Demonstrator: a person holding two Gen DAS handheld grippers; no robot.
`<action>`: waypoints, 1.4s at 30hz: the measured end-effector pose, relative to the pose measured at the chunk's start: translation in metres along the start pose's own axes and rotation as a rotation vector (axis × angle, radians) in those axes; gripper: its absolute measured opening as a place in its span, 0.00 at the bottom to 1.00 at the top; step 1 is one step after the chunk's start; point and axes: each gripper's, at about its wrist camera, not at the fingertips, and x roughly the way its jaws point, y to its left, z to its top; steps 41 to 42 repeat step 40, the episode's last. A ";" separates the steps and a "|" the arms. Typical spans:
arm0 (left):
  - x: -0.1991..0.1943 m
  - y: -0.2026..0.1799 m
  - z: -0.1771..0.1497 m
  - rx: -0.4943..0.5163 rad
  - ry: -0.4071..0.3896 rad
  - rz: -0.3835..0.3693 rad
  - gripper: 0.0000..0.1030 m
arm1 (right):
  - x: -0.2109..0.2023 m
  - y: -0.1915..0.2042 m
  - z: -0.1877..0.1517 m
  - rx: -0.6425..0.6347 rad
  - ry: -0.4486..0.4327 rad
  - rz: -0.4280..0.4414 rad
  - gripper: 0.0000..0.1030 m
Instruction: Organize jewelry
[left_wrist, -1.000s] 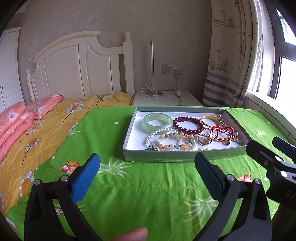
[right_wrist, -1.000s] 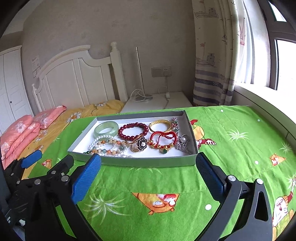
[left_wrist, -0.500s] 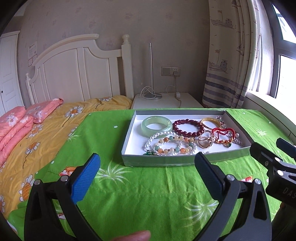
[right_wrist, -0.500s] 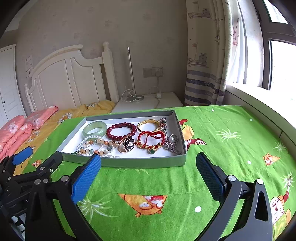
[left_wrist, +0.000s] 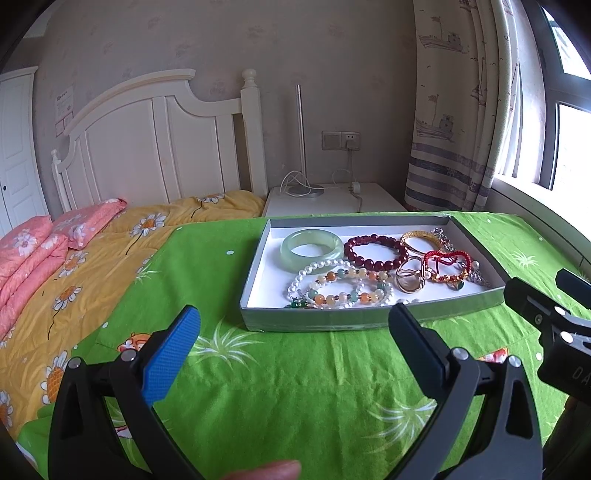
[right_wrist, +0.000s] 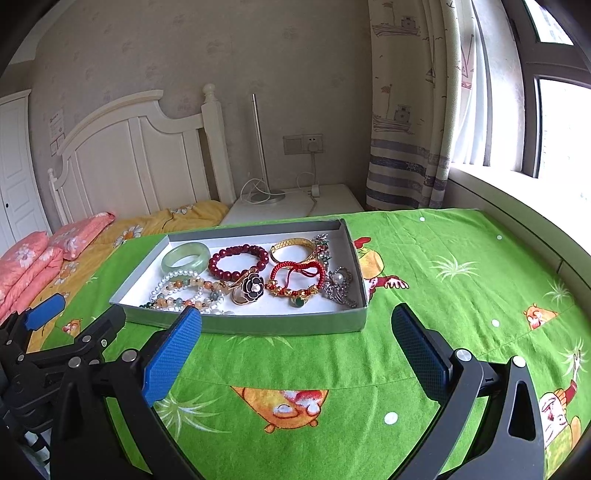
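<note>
A shallow grey tray (left_wrist: 365, 319) (right_wrist: 258, 325) with a white floor sits on a green cartoon cloth. It holds a pale green jade bangle (left_wrist: 312, 249) (right_wrist: 184, 255), a dark red bead bracelet (left_wrist: 375, 251) (right_wrist: 238, 260), a gold bangle (left_wrist: 421, 240) (right_wrist: 291, 248), a red cord bracelet (left_wrist: 447, 264) (right_wrist: 297, 275), pearl and mixed bead strands (left_wrist: 332, 284) (right_wrist: 184, 290), and a black flower brooch (right_wrist: 253, 286). My left gripper (left_wrist: 293, 336) and right gripper (right_wrist: 295, 336) are both open and empty, short of the tray's near wall.
The green cloth (right_wrist: 443, 295) covers a surface beside a bed with a yellow quilt (left_wrist: 92, 266) and pink pillows (left_wrist: 33, 243). A white nightstand (left_wrist: 332, 201) with a lamp and cables stands behind. Curtain and window sill are at the right.
Both grippers have risen slightly and tilted, so the tray sits lower and nearer in both views. Jaws stay open. The jewelry has not moved.
</note>
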 end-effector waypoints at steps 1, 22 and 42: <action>0.000 0.000 0.000 -0.001 0.000 0.000 0.98 | 0.000 0.000 0.000 0.000 0.000 0.000 0.96; 0.000 0.001 -0.002 -0.011 -0.002 -0.019 0.98 | -0.003 0.000 0.001 -0.021 -0.011 -0.003 0.96; -0.004 0.005 -0.004 -0.039 0.008 0.008 0.98 | -0.008 0.002 0.002 -0.027 -0.011 0.008 0.96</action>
